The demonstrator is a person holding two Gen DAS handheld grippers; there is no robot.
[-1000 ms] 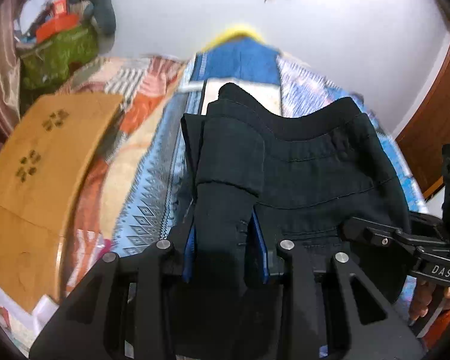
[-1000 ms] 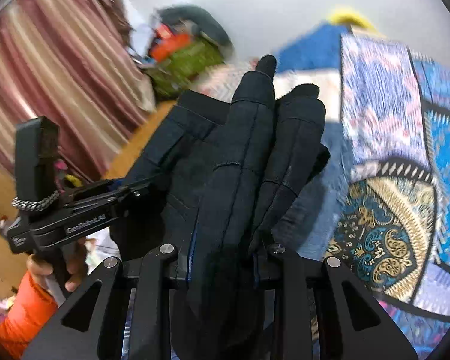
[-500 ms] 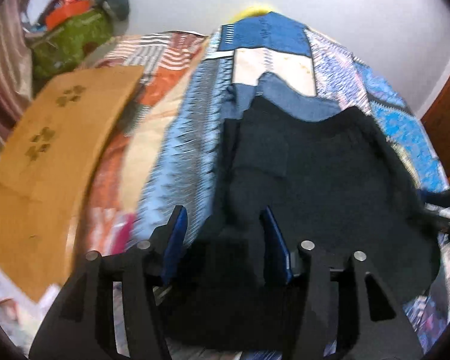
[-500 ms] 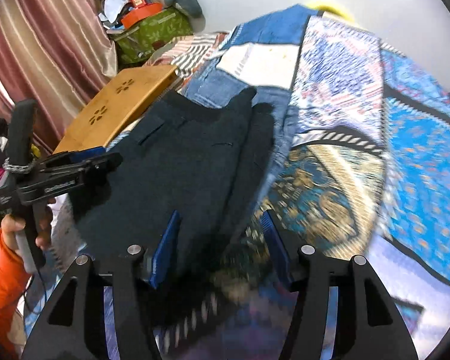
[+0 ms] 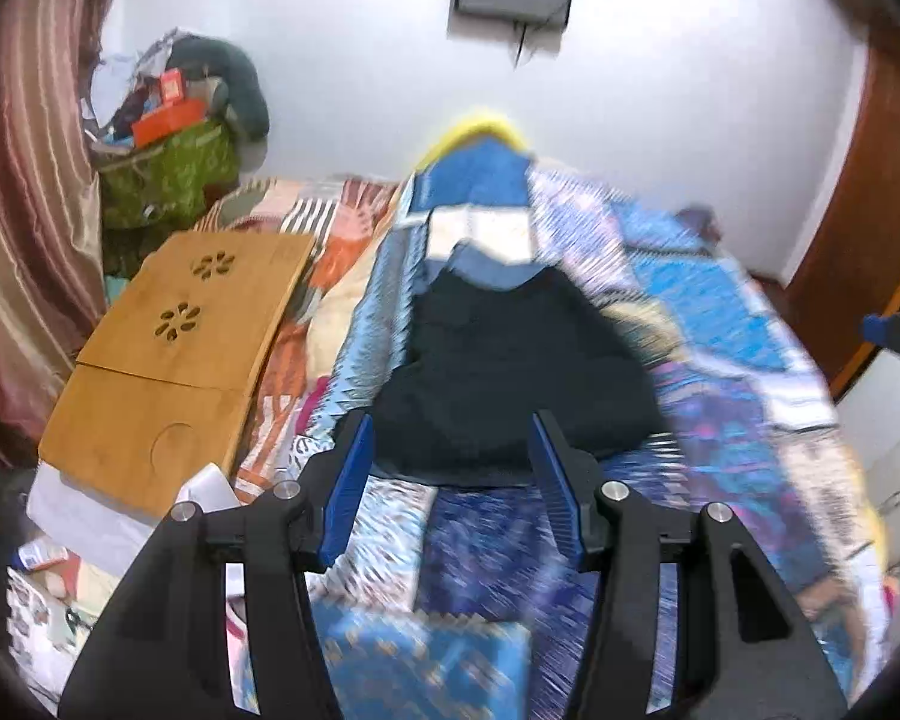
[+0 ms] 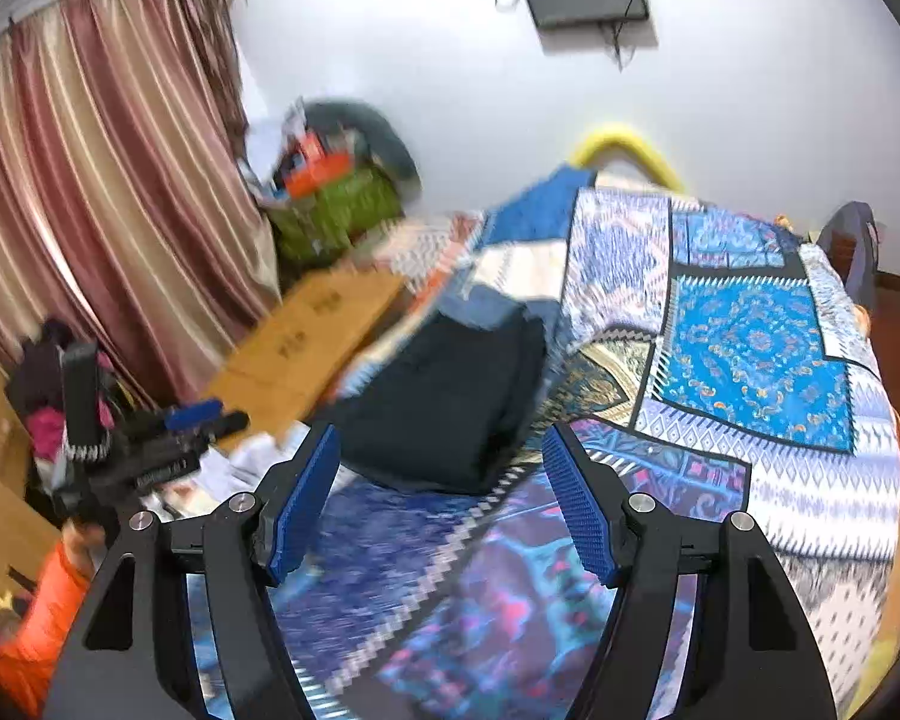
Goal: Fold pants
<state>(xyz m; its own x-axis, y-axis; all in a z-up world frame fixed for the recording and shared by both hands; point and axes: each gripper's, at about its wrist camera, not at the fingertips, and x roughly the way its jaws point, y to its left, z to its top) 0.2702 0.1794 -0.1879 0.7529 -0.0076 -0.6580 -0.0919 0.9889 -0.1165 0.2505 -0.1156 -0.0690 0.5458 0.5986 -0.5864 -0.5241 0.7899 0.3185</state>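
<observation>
Both wrist views overlook the bed (shared) from its foot.

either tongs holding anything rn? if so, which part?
Nothing held. Left tongs and right tongs are both open and empty; the folded black pants lie apart from them on the patchwork bedspread.

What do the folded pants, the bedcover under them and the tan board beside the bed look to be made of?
Pants: dark, matte woven cloth, probably cotton or denim; it lies in soft, thick layers without shine. Bedcover: printed fabric in patchwork-style panels, flat and unglossy; blur hides the weave. Board: light wood, maybe bamboo, smooth with a slight sheen, with flower-shaped cutouts.
</observation>
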